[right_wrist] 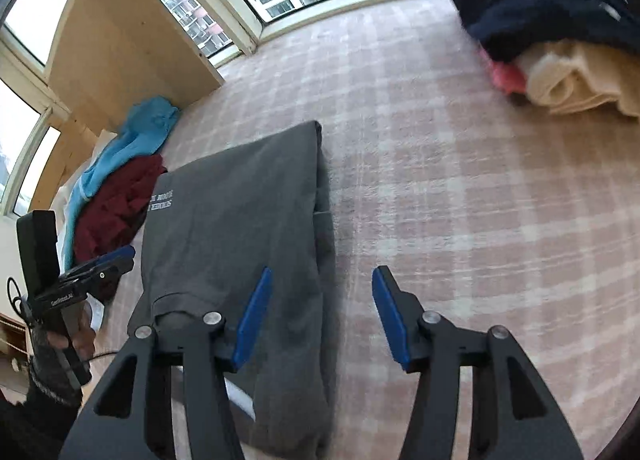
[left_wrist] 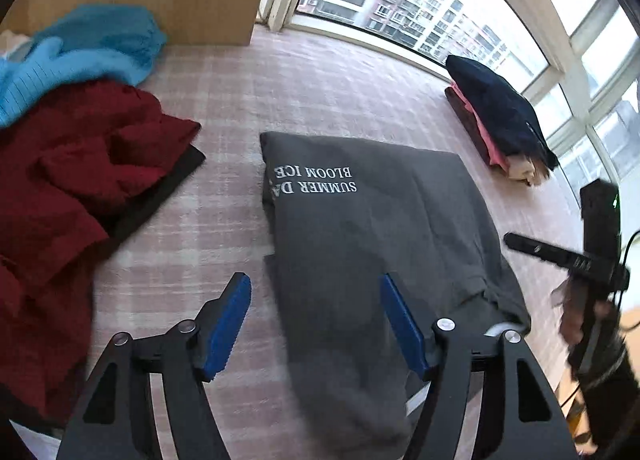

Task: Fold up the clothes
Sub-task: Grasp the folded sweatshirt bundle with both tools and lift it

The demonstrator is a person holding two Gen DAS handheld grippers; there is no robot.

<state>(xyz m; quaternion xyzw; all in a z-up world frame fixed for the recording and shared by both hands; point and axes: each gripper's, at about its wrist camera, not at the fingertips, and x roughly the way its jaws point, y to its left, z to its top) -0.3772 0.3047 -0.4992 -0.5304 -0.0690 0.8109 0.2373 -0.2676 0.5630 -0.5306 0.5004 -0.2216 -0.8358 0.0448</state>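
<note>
Both grippers, left [left_wrist: 316,324] and right [right_wrist: 320,316], hang spread and empty over my floppy grey tee [left_wrist: 372,227], so I'd pinch its near hem corners.

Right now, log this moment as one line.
task: fold clothes | left gripper: open, empty | right gripper: open, empty | grey shirt: folded, flat on bed | unfolded pile: left | folded stack: right
</note>
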